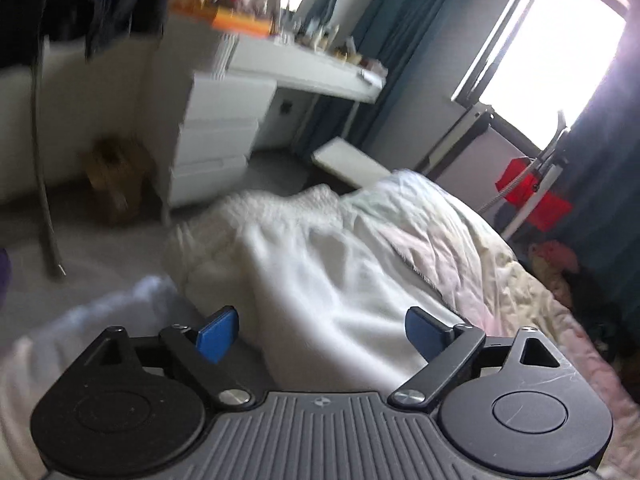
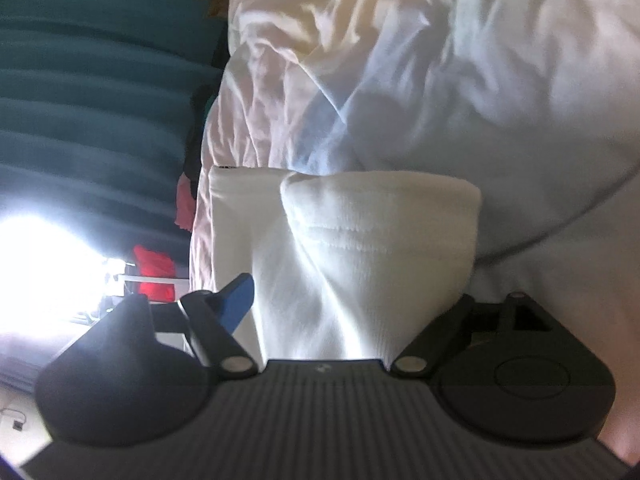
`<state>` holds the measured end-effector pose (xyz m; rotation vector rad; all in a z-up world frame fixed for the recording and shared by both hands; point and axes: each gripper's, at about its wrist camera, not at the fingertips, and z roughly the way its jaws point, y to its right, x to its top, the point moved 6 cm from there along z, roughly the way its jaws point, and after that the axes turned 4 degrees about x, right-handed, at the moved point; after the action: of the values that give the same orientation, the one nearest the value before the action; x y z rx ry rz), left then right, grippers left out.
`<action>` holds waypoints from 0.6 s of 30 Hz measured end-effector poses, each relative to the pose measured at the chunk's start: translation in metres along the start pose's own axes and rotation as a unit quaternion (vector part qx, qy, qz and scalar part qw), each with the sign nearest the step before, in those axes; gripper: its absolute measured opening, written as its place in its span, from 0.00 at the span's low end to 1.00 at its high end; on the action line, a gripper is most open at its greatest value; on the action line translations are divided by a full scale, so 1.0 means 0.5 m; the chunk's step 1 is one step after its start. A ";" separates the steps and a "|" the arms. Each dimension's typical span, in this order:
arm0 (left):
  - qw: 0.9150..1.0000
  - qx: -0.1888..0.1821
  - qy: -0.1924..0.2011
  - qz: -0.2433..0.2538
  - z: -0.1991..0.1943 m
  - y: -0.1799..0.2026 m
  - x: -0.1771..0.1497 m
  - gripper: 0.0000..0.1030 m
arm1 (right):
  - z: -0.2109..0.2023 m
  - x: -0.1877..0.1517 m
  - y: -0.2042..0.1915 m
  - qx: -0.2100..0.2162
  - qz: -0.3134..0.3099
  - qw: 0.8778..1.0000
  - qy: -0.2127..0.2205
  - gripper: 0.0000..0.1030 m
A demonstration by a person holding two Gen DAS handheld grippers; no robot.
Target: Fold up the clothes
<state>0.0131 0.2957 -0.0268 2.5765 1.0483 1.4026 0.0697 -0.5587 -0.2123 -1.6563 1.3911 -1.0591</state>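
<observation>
White folded garment (image 2: pixel 352 264) lies on the rumpled bed (image 2: pixel 400 60), between the spread blue pads of the right claw (image 2: pixel 348 304), which does not clamp it. The left claw (image 1: pixel 322 330) gapes wide and empty over the white bedding (image 1: pixel 320 260). Beyond stand a white tabletop (image 1: pixel 320 68) cluttered with small items, teal curtains (image 1: pixel 400 20) and a bright window (image 1: pixel 560 48).

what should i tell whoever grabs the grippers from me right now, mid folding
Left gripper: open, nothing between its fingers, pointing over the rumpled white bedding.
Right gripper: fingers wide; the folded white garment sits between them, pads apparently not pressing on it.
The garment lies on the bed, already doubled over.
Done: at least one fold. Left: check whether it needs another fold, then set it aside. No other garment to fold is clearly visible.
</observation>
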 end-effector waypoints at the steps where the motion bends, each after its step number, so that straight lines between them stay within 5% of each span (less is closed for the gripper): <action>1: 1.000 -0.013 0.008 0.012 -0.013 0.023 0.000 0.91 | 0.002 0.003 -0.003 0.007 -0.005 1.000 0.003 0.80; 6: 0.994 -0.072 0.030 0.071 -0.063 0.182 -0.033 0.94 | -0.009 0.011 -0.039 0.073 -0.045 0.996 0.026 0.80; 9: 0.989 -0.114 0.010 0.095 -0.061 0.291 -0.097 0.98 | -0.013 0.006 -0.054 0.091 -0.064 0.993 0.029 0.79; 12: 0.983 -0.127 -0.022 0.134 -0.033 0.381 -0.179 0.98 | -0.001 -0.005 -0.032 -0.001 -0.086 0.996 0.007 0.78; 16: 0.970 -0.123 -0.046 0.205 0.005 0.451 -0.288 0.97 | 0.007 -0.009 -0.030 -0.021 -0.115 0.993 0.006 0.74; 17: 0.965 -0.123 -0.044 0.228 0.007 0.463 -0.311 0.97 | 0.008 -0.010 -0.034 -0.026 -0.124 0.992 0.010 0.71; 18: 0.959 -0.122 -0.041 0.251 0.008 0.473 -0.334 0.97 | 0.008 -0.011 -0.038 -0.033 -0.135 0.990 0.013 0.57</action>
<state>0.0833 0.0193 -0.0750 2.7850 0.1855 1.3784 0.0806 -0.5499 -0.1976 -1.9252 1.2527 -1.1997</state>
